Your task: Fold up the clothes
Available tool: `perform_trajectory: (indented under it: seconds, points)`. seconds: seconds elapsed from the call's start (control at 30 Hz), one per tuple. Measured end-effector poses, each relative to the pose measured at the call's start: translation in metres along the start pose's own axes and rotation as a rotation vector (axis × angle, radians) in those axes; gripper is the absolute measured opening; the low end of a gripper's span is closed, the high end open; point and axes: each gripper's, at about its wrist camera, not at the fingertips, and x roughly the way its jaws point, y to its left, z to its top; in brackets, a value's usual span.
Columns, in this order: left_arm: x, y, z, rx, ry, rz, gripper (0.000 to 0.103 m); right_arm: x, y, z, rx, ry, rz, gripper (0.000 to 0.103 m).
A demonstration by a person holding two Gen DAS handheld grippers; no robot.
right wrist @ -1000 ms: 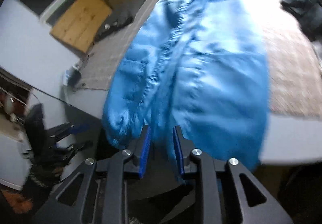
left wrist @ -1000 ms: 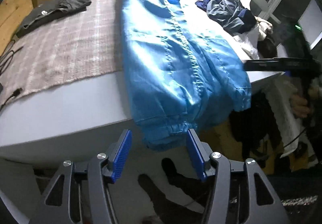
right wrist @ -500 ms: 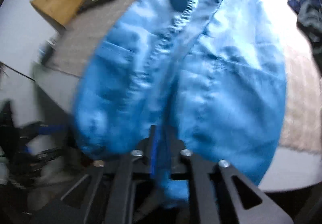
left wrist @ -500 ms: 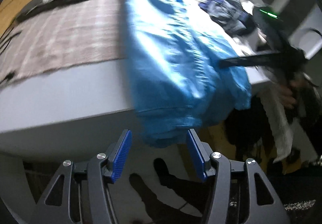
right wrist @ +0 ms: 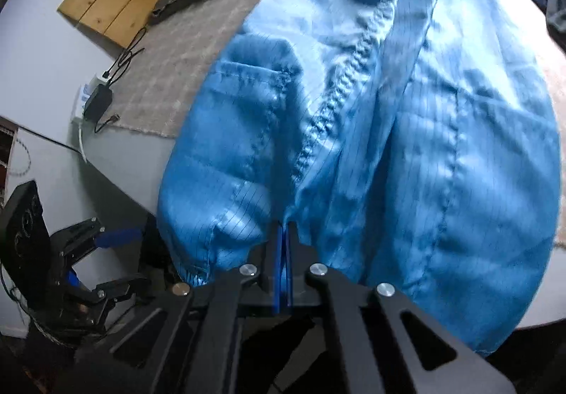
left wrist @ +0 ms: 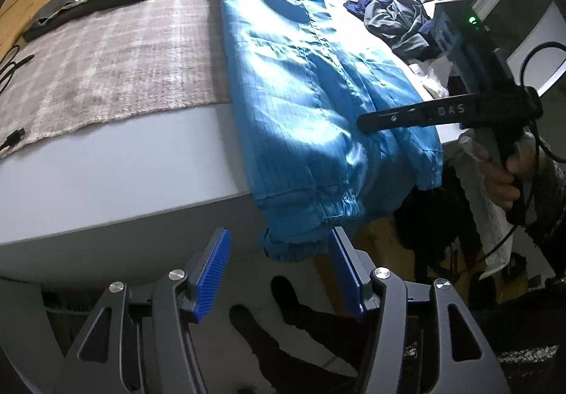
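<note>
Blue ribbed pads of the right tongs (right wrist: 284, 254), seen apart a second ago, are now pressed shut on the near hem of the blue jacket (left wrist: 311, 82), at the foot of its zipper. The left tongs (left wrist: 279, 270) are kept wide open just before the hanging left corner of the hem, much as before, with nothing held. The jacket is laid lengthwise on the counter (left wrist: 116, 174), its elastic hem draped over the near edge and its collar at the far end. The shiny, finely striped fabric is bunched along the zipper line. Left of the jacket a grey checked mat (left wrist: 116, 51) is spread, with a folded dark garment (left wrist: 95, 1) at its far corner. Far right, a pile of clothes (left wrist: 396, 19) is heaped.
</note>
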Motion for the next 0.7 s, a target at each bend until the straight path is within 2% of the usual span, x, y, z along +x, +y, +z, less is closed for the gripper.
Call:
perform_trajectory:
  seconds: [0.07,0.2,0.23,0.3,0.33,0.4,0.5,0.57,0.7]
  points:
    - [0.0,0.0,0.0,0.003,0.0,-0.008,0.055,-0.008,-0.003,-0.004,-0.023,-0.023,-0.036,0.001]
    - [0.002,0.003,0.003,-0.019,-0.004,-0.03,0.059,-0.003,-0.013,-0.012,0.006,-0.002,-0.063,0.002]
    - [0.003,0.002,0.005,-0.019,-0.006,-0.033,0.059,-0.003,-0.01,-0.012,-0.014,0.029,-0.082,0.003]
    - [0.005,0.0,0.01,-0.01,-0.017,-0.036,0.059,-0.014,-0.007,-0.011,-0.023,0.037,-0.134,0.009]
    - [0.006,-0.002,0.012,-0.005,-0.022,-0.038,0.059,-0.026,-0.005,-0.009,-0.034,-0.008,-0.169,0.01]
    - [0.007,-0.008,0.018,0.014,-0.037,-0.04,0.059,-0.043,-0.001,-0.001,-0.057,-0.094,-0.164,0.012]
    - [0.012,-0.016,0.023,0.042,-0.033,-0.043,0.059,-0.046,-0.008,0.03,-0.045,-0.16,-0.154,0.016]
    - [0.016,-0.021,0.026,0.06,-0.027,-0.046,0.059,-0.037,-0.025,0.06,-0.017,-0.174,-0.209,0.033]
    - [0.023,-0.031,0.032,0.095,-0.014,-0.051,0.058,-0.02,-0.064,0.133,0.096,-0.189,-0.181,0.037]
